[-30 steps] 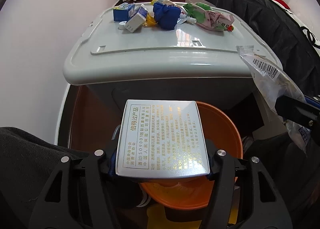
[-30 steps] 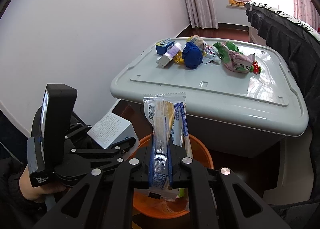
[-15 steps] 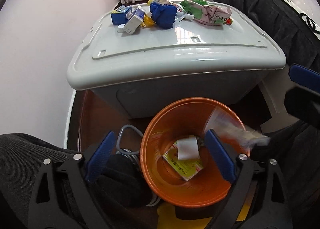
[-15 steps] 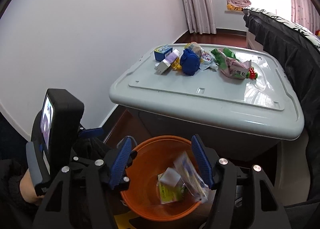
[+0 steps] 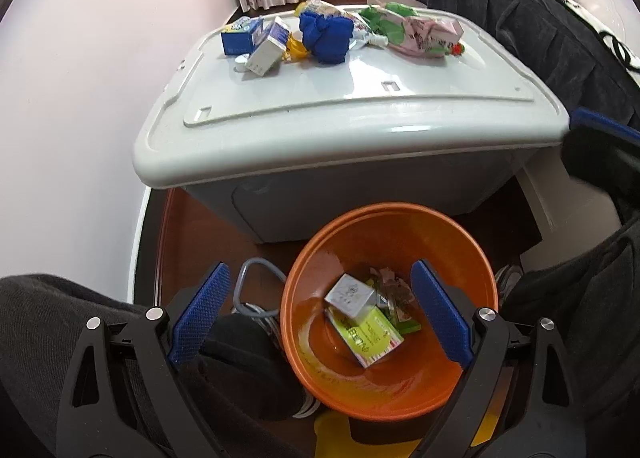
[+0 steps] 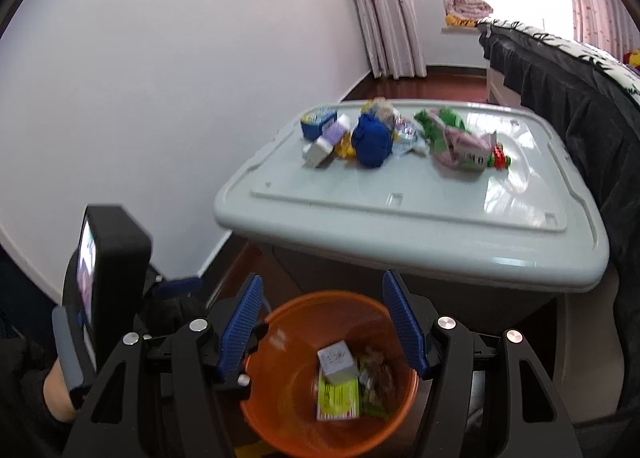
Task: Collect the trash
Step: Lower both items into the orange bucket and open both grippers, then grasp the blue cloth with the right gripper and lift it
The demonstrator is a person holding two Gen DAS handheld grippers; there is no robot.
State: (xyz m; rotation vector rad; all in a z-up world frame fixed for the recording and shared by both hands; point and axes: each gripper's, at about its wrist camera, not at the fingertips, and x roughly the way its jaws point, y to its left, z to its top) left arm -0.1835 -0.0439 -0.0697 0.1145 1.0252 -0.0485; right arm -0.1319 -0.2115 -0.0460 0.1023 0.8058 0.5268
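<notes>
An orange bin (image 5: pixel 452 254) stands on the floor before a grey storage box. It holds a white carton (image 5: pixel 350 294), a yellow-green box (image 5: pixel 370 334) and a clear wrapper (image 5: pixel 394 288). My left gripper (image 5: pixel 320 312) is open and empty above the bin. My right gripper (image 6: pixel 322 322) is open and empty above the same bin (image 6: pixel 280 410). On the box lid (image 5: pixel 360 106) lie a blue box (image 5: pixel 236 38), a white carton (image 5: pixel 268 48), a blue cloth (image 5: pixel 326 36) and a pink-green bag (image 5: pixel 420 36).
A white wall runs along the left. A black-covered bed (image 5: pixel 520 10) stands at the right. A grey cable (image 5: pixel 256 290) lies on the floor left of the bin. The left gripper's body (image 6: pixel 104 278) shows at the left of the right wrist view.
My left gripper opened and dropped the white carton into the bin. My right gripper opened and dropped the clear wrapper into the bin. Both grippers rose a little.
</notes>
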